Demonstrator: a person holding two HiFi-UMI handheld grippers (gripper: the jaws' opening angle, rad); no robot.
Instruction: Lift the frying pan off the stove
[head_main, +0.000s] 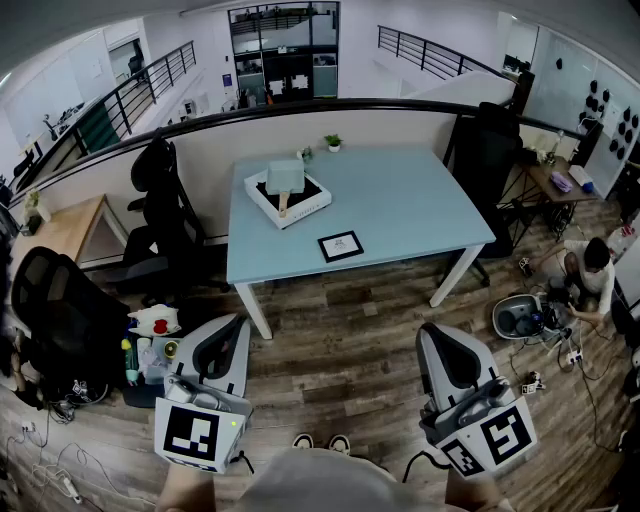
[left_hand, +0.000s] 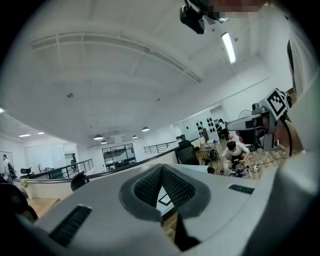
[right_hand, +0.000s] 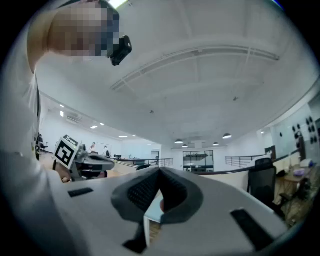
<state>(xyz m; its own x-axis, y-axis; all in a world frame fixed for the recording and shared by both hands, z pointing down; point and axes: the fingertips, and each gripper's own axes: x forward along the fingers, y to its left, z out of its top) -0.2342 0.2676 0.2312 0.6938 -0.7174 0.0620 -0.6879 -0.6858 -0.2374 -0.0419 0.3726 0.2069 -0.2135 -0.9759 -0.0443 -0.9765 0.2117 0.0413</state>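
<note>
A grey frying pan (head_main: 285, 178) with a wooden handle sits on a white-edged black stove (head_main: 312, 203) at the back left of the light blue table (head_main: 400, 210). My left gripper (head_main: 235, 323) is low at the bottom left over the wood floor, well short of the table. Its jaws are shut with nothing in them, tips meeting in the left gripper view (left_hand: 162, 168). My right gripper (head_main: 432, 331) is at the bottom right, equally far from the table. It is shut and empty in the right gripper view (right_hand: 159, 171). Both gripper views point upward at the ceiling.
A small black-framed card (head_main: 340, 245) and a potted plant (head_main: 333, 142) are also on the table. Black office chairs (head_main: 160, 205) stand to the left and another (head_main: 487, 150) at the right. A person (head_main: 588, 272) crouches on the floor at the right among cables. Bottles and clutter (head_main: 150, 345) lie beside my left gripper.
</note>
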